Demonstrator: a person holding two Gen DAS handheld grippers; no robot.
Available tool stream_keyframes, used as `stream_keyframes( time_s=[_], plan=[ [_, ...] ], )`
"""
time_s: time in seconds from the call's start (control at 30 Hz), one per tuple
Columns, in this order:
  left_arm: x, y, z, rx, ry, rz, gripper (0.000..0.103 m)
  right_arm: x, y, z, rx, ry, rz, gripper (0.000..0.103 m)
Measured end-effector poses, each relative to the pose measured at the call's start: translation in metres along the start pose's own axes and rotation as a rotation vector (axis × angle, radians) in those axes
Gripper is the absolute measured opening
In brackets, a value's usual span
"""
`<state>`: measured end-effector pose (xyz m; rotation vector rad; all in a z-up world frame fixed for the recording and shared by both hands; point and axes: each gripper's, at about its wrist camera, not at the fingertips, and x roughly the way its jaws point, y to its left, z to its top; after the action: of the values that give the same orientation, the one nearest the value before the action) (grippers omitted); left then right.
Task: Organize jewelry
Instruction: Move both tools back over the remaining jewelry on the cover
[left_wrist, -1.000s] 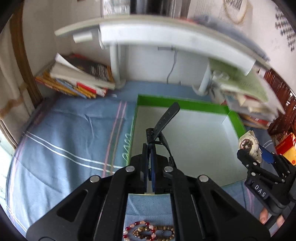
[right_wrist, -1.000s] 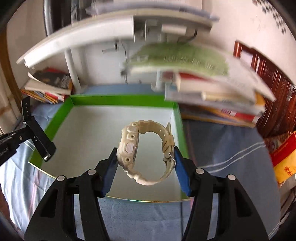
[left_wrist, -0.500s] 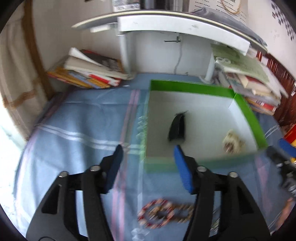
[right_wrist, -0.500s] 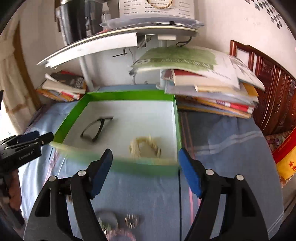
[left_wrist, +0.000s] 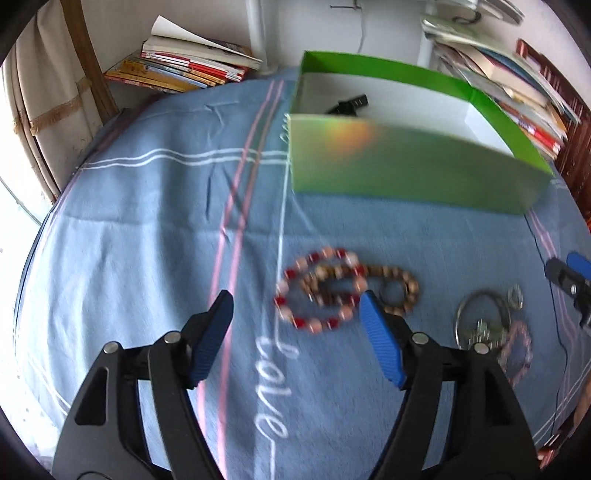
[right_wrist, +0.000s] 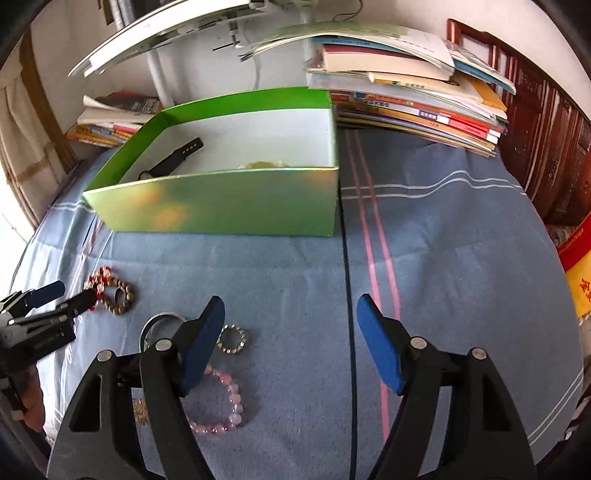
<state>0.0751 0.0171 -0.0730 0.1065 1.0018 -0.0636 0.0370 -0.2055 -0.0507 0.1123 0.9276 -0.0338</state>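
Two watches now sit in the green box, both hand-held grippers just opened wide and empty, so bracelets come next.

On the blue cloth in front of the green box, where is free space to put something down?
Free: the cloth right of the pink stripes, and the strip before the green box. Crowded: lower left, with the pink bracelet, metal ring and bead bracelets.

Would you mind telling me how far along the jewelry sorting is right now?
Done: a black watch and a cream watch lie in the green box. In hand: nothing; left gripper and right gripper are open. Left: red bead bracelet, brown bead bracelet, pink bracelet, metal bangle.
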Motion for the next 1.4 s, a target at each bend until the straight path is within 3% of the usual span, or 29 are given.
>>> stream_keyframes(
  time_s=[0.17, 0.87, 1.4],
  plan=[
    [-0.001, -0.003, -0.012, 0.005, 0.009, 0.004, 0.073, 0.004, 0.012, 0.002, -0.041, 0.017, 0.009, 0.073],
    [0.012, 0.014, 0.004, -0.041, 0.009, 0.004, 0.081, 0.023, 0.036, 0.003, -0.070, 0.075, 0.023, 0.076],
    [0.021, 0.007, 0.000, -0.018, 0.031, 0.005, 0.083, 0.020, 0.041, 0.002, -0.085, 0.068, 0.009, 0.076]
  ],
)
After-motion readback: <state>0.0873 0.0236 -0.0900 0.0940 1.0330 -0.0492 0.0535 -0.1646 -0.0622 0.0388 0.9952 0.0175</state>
